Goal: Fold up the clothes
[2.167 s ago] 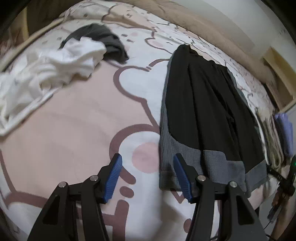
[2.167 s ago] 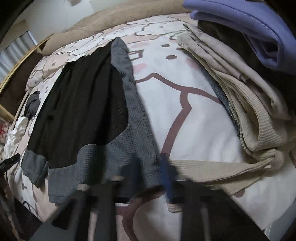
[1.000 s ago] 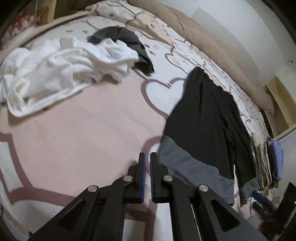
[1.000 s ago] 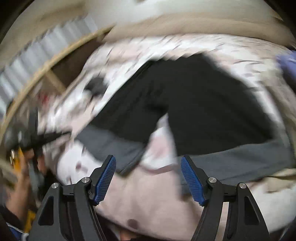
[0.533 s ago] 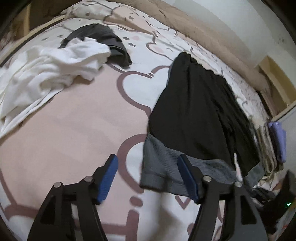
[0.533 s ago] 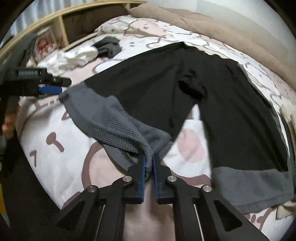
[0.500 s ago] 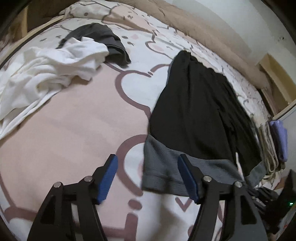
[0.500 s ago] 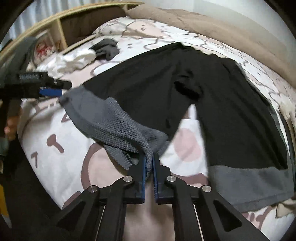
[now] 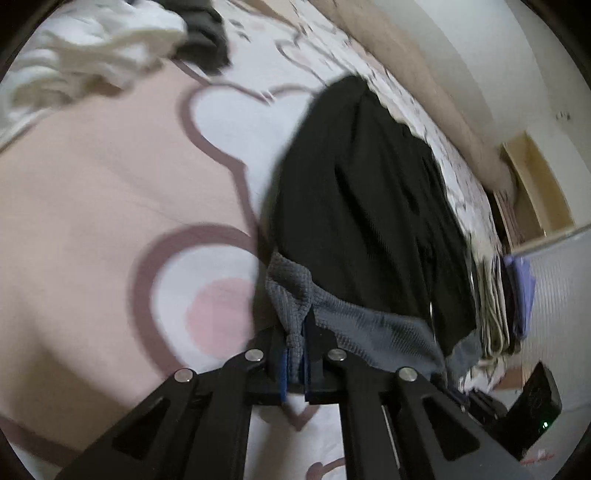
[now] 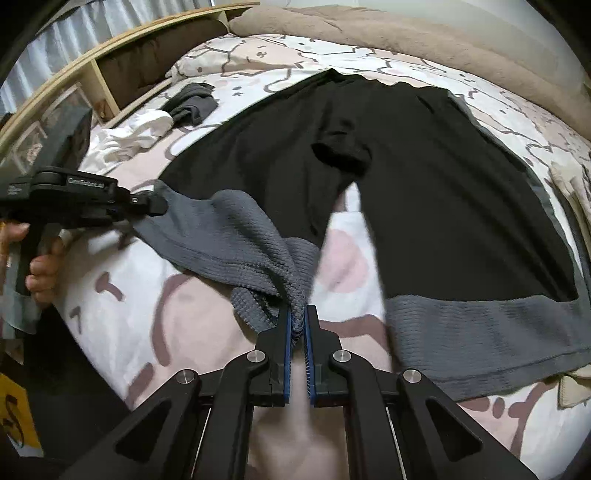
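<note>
Both grippers clamped on the hem, fold itself not started yet

The black shorts (image 10: 424, 184) with grey waffle cuffs lie spread on the bed (image 10: 207, 306), near its front edge. The left gripper (image 9: 294, 354) has its fingers closed on the left cuff's outer corner, having just snapped shut on it, and the right gripper (image 10: 298, 332) pinches that cuff's inner end. Right leg lies flat, untouched. White (image 10: 129, 133) and dark grey (image 10: 192, 103) garments wait crumpled at the far left, while folded stuff (image 9: 517, 295) sits stacked at the right.

Home bedroom, bed with cartoon-print sheet (image 10: 110, 295), beige blanket (image 10: 369, 26), wooden headboard shelf (image 10: 110, 70), scattered laundry (image 10: 125, 136)
</note>
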